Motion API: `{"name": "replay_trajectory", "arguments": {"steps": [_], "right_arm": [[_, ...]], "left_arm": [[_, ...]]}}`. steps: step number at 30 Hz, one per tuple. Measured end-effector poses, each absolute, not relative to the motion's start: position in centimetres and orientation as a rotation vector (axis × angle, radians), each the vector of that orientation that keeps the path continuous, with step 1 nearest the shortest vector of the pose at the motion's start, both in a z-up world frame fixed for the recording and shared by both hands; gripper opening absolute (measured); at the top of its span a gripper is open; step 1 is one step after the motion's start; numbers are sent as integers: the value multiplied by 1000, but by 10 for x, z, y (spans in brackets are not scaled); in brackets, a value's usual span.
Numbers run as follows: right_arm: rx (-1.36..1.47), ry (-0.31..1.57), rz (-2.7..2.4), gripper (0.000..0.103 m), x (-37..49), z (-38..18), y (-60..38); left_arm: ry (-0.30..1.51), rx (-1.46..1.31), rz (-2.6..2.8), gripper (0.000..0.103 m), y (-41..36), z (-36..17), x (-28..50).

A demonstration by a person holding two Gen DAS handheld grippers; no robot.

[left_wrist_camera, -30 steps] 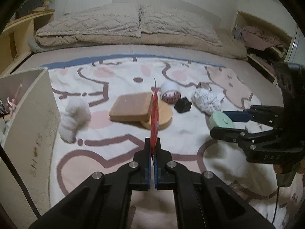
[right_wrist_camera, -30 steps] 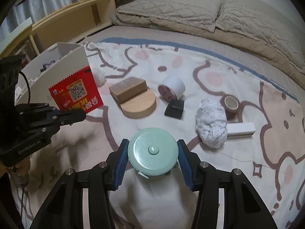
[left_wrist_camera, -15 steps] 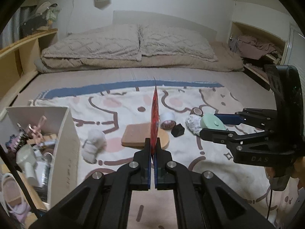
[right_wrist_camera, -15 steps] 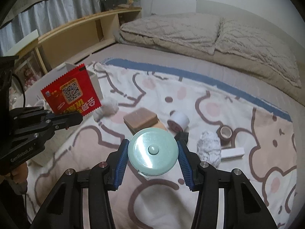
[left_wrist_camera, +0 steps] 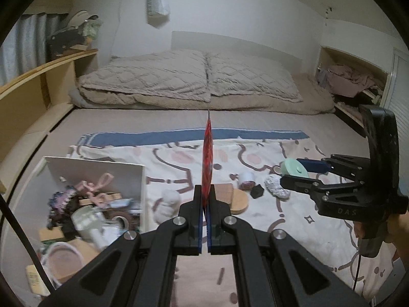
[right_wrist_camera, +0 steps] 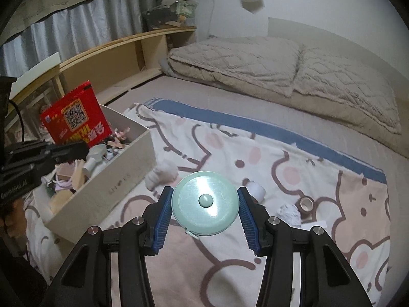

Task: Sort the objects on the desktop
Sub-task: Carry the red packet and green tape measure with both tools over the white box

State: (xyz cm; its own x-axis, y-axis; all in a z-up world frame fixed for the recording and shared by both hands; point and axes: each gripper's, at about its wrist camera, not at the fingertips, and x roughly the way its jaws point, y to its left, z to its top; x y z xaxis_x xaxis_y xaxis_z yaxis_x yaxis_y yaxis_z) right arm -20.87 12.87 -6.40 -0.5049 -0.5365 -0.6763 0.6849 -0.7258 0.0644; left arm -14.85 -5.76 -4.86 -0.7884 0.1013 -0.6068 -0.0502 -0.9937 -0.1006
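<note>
Your left gripper (left_wrist_camera: 204, 199) is clamped fully closed on the bottom edge of a red sachet (left_wrist_camera: 207, 158), which stands upright and edge-on in the left wrist view. From the right wrist view the same red sachet (right_wrist_camera: 76, 116) shows its flat face: a QR code on a yellow panel with large yellow characters beneath it, upside down and not readable. It hangs above the open white storage box (right_wrist_camera: 107, 184), over its cluttered contents. The box wall carries faint printed lettering, too blurred to read.

Your right gripper (right_wrist_camera: 204, 204) is about half open, its blue ribbed pads (right_wrist_camera: 163, 212) pressing both sides of a round mint-green tape measure (right_wrist_camera: 204, 203) with a centre button. It is held clear of the blanket (right_wrist_camera: 281, 153), to the right of the box. In the left wrist view the body of that gripper bears the letters "DAS" (left_wrist_camera: 346, 211). The left gripper's body, seen from the right, has white lettering that is blurred.

Lying on the cartoon-print blanket: a white fluffy ball (left_wrist_camera: 167, 202) just beside the box, a wooden block (left_wrist_camera: 223, 192) on a round wooden disc (left_wrist_camera: 239, 204), a white tape roll (left_wrist_camera: 246, 180), a small black object (left_wrist_camera: 257, 191), a grey-white fluffy bundle (left_wrist_camera: 276, 188) and a brown tape roll (right_wrist_camera: 306, 203).
</note>
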Motion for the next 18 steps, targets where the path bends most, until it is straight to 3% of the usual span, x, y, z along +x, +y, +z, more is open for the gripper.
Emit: {"name": "replay_trajectory", "arguments": {"steps": [18], "right_arm": [[865, 339, -2021, 51, -158, -52, 39]], "left_arm": [[-102, -1208, 2973, 3, -157, -48, -93]]}}
